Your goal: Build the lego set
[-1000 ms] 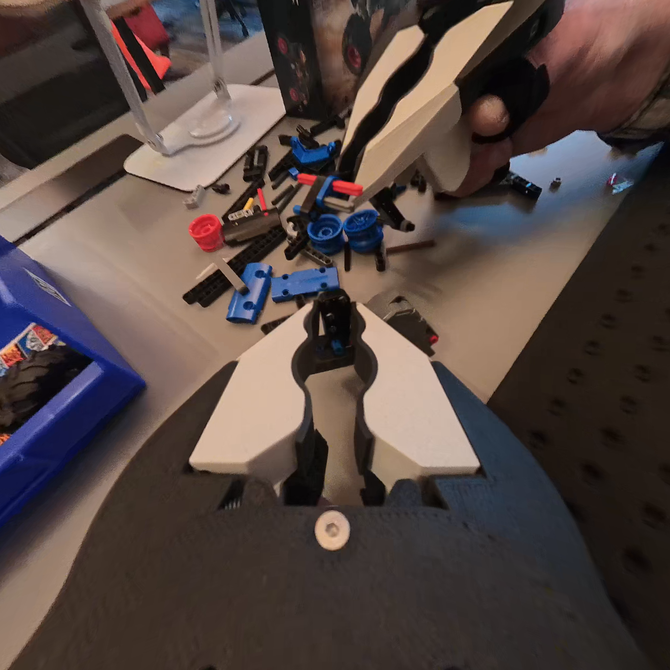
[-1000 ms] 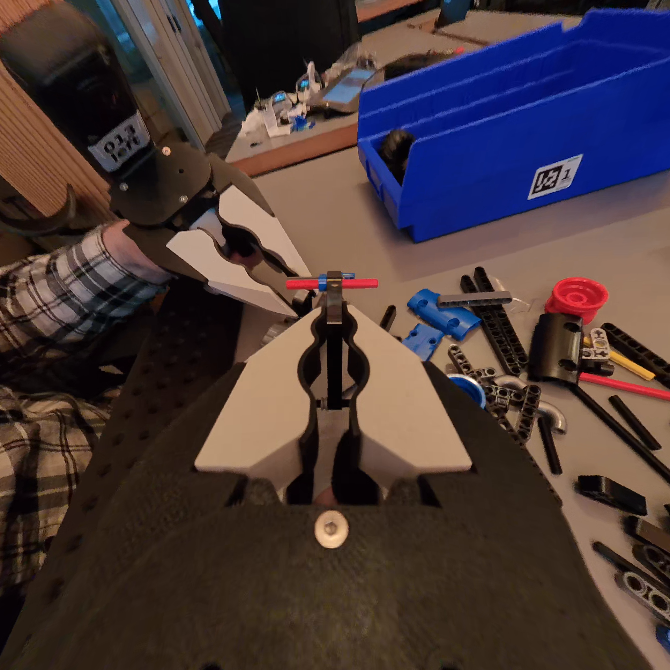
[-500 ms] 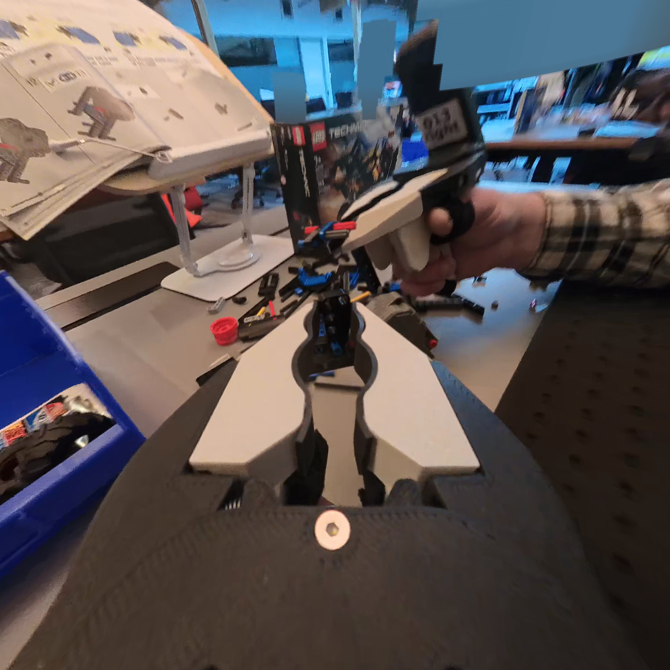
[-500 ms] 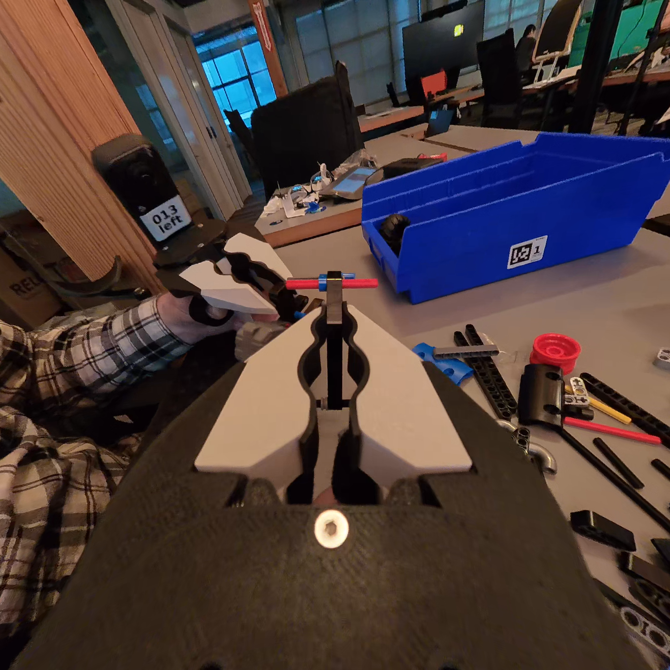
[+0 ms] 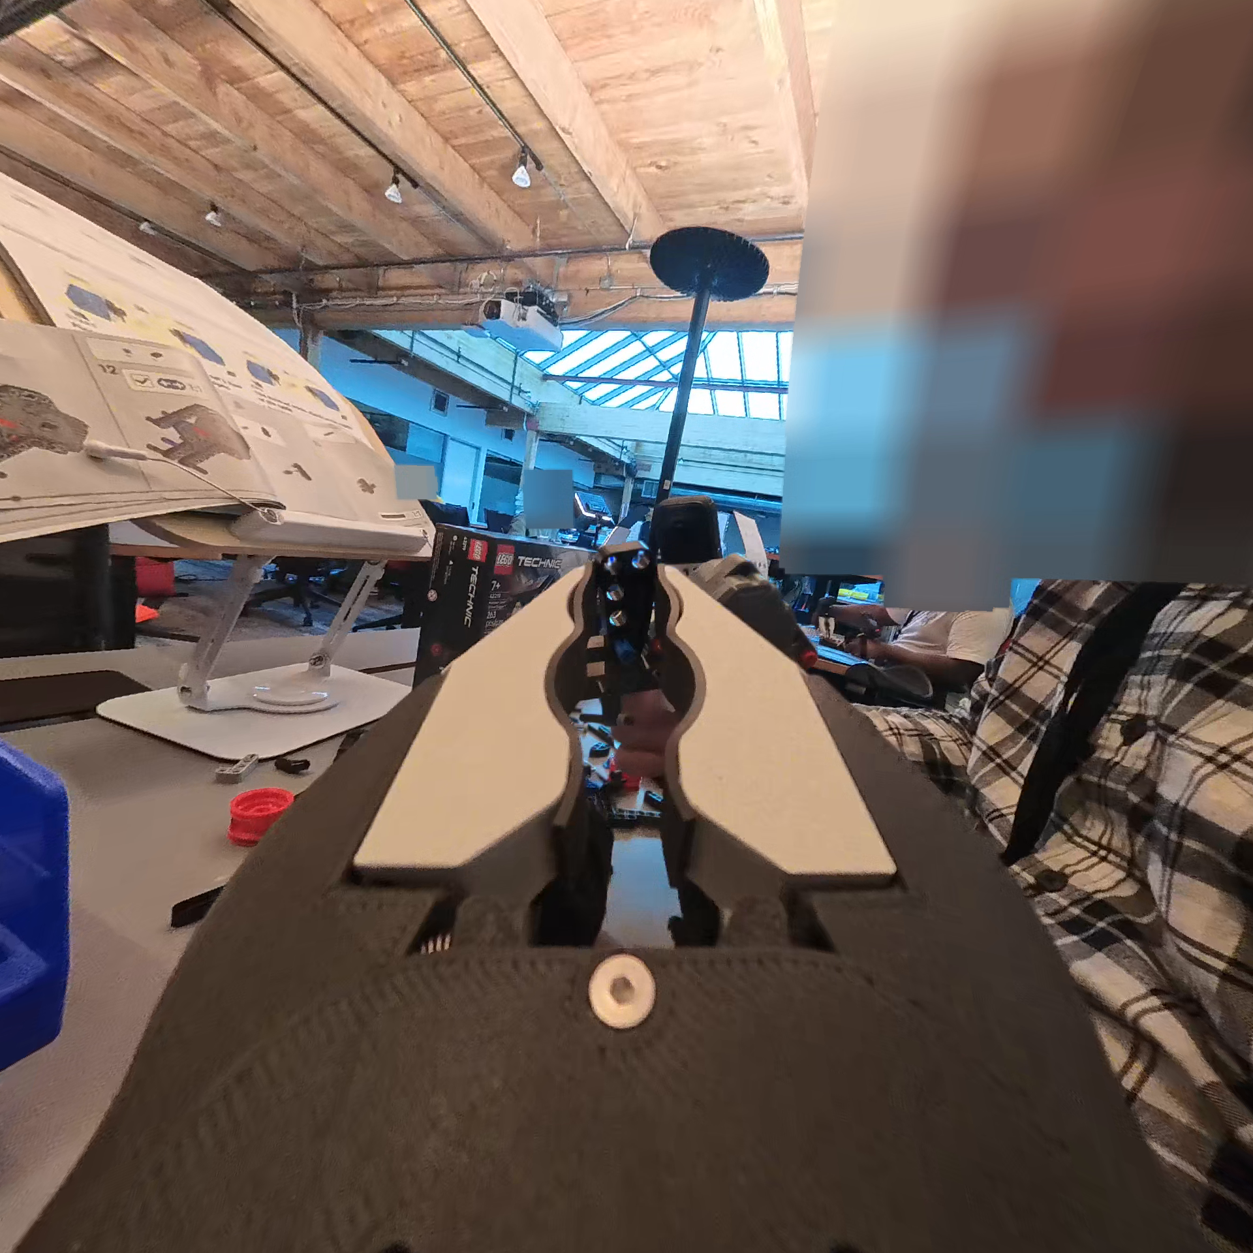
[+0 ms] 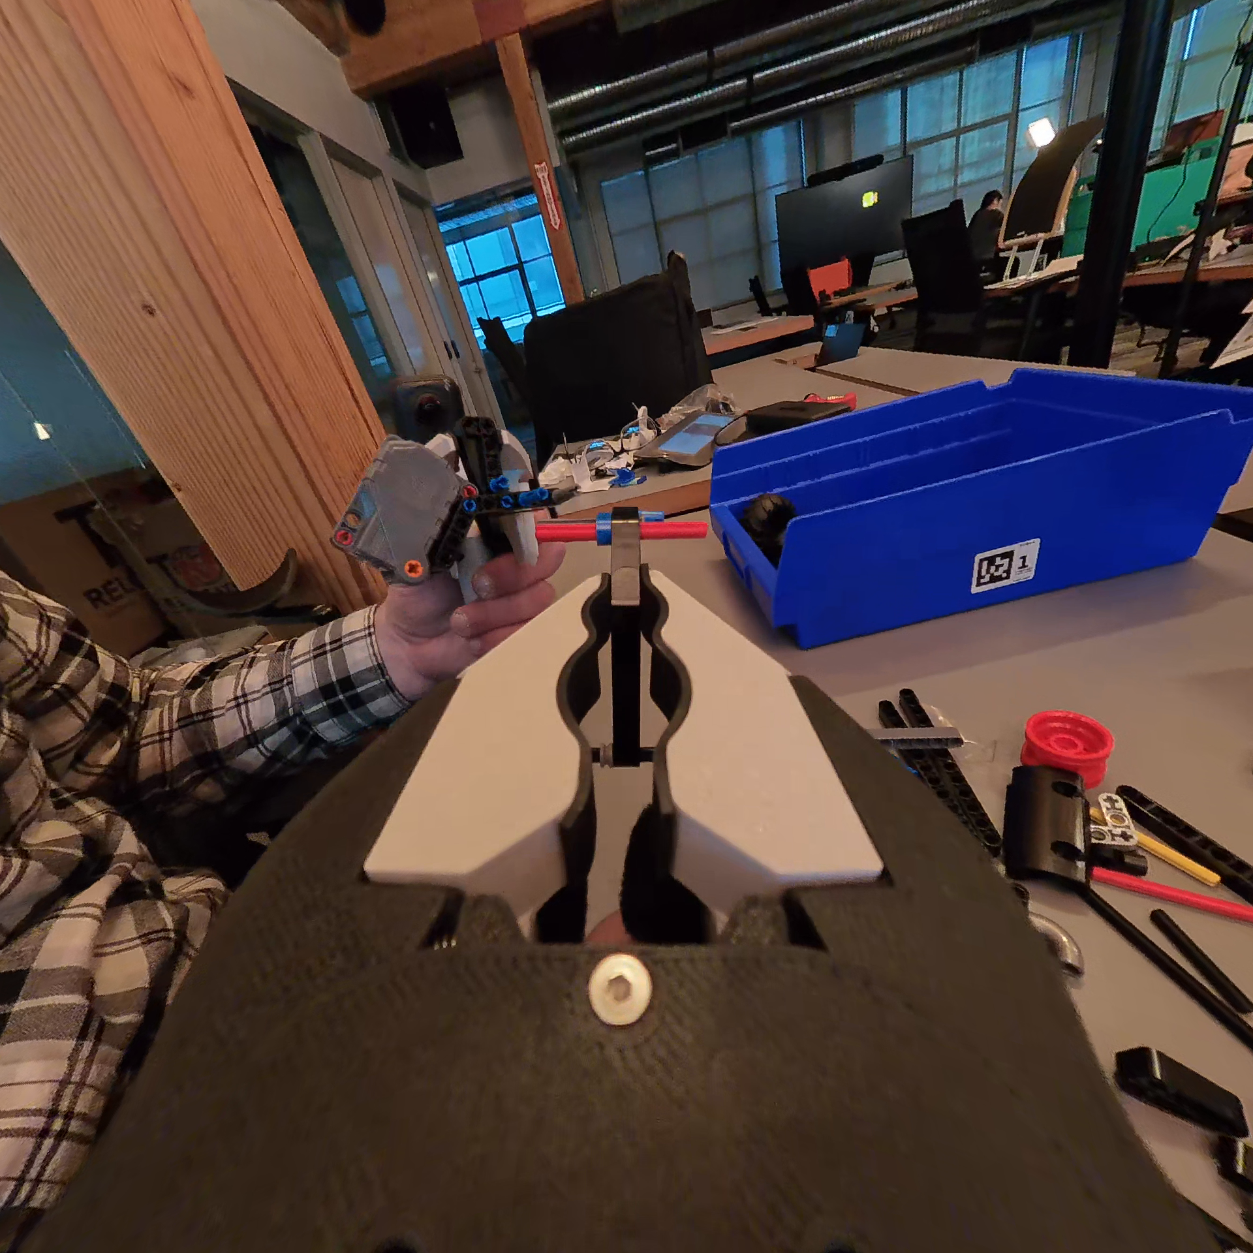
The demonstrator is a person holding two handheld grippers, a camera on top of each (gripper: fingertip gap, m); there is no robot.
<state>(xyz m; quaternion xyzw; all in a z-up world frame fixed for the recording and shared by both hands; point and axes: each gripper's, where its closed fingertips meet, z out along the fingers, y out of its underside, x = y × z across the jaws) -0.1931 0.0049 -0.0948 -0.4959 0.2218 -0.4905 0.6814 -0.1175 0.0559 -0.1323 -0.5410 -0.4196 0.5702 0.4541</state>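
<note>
— Lifting both subassemblies off the table (image 6: 1017, 678) now, tilting up toward eye level?

— Yes. Right gripper (image 6: 624, 576) clamping shut on a black beam (image 6: 624, 651) carrying a red axle (image 6: 620, 530), just right of the grey motor assembly (image 6: 407, 519).

— Left gripper (image 5: 620, 576)?

— Pinching closed on that assembly's black beams, raised well above the table compared with a second ago.

— Meaning?

— Probably lining up to join the two.

Dim indoor light, bluish daylight from skylight and windows; wide-angle edge warping; mostly sharp.
</note>
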